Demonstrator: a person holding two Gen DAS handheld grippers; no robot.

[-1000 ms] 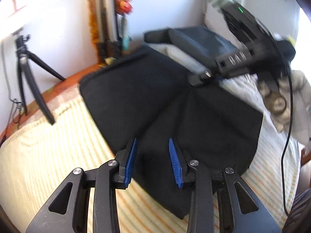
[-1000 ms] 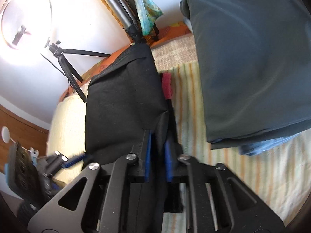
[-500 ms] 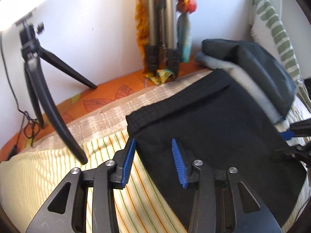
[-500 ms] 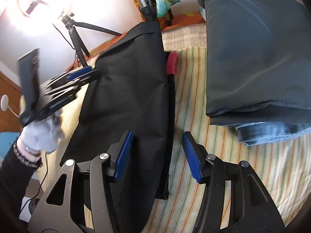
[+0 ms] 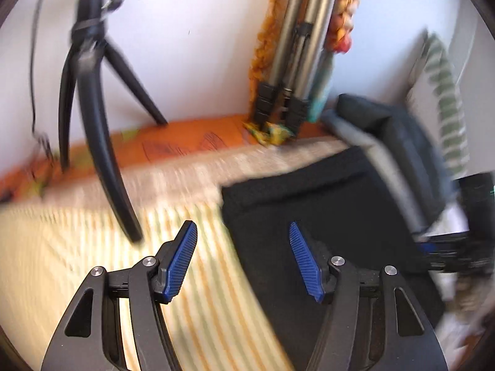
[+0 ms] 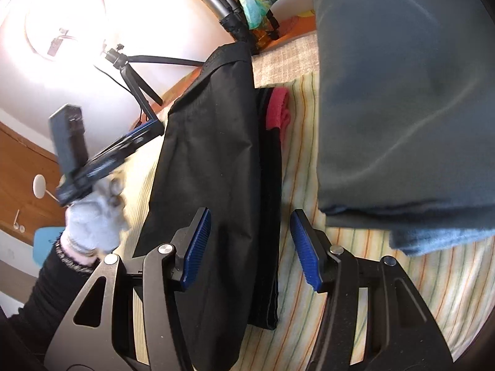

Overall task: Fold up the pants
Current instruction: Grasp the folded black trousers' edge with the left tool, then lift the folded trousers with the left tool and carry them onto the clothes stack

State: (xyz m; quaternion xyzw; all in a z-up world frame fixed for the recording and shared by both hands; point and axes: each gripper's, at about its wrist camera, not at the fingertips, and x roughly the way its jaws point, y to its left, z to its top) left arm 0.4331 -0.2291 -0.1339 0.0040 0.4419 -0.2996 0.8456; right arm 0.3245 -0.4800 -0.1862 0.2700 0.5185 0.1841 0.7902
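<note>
Striped sheet point(image 6: 386, 293) lies clear; tripod point(image 5: 102, 142), seemingly, blocks left.

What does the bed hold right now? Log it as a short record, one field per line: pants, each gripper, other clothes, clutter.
surface: striped bedsheet
pants: black pants, folded into a long narrow strip, lying flat on the sheet
left gripper: left gripper, jaws opening, nothing pressed between the pads; one corner of the pants lies below them
right gripper: right gripper, jaws apart over the strip's near end, pads not pressing the cloth
other clothes: grey folded stack beside the pants, blue garment beneath it
clutter: black tripod on the bed by the wall
</note>
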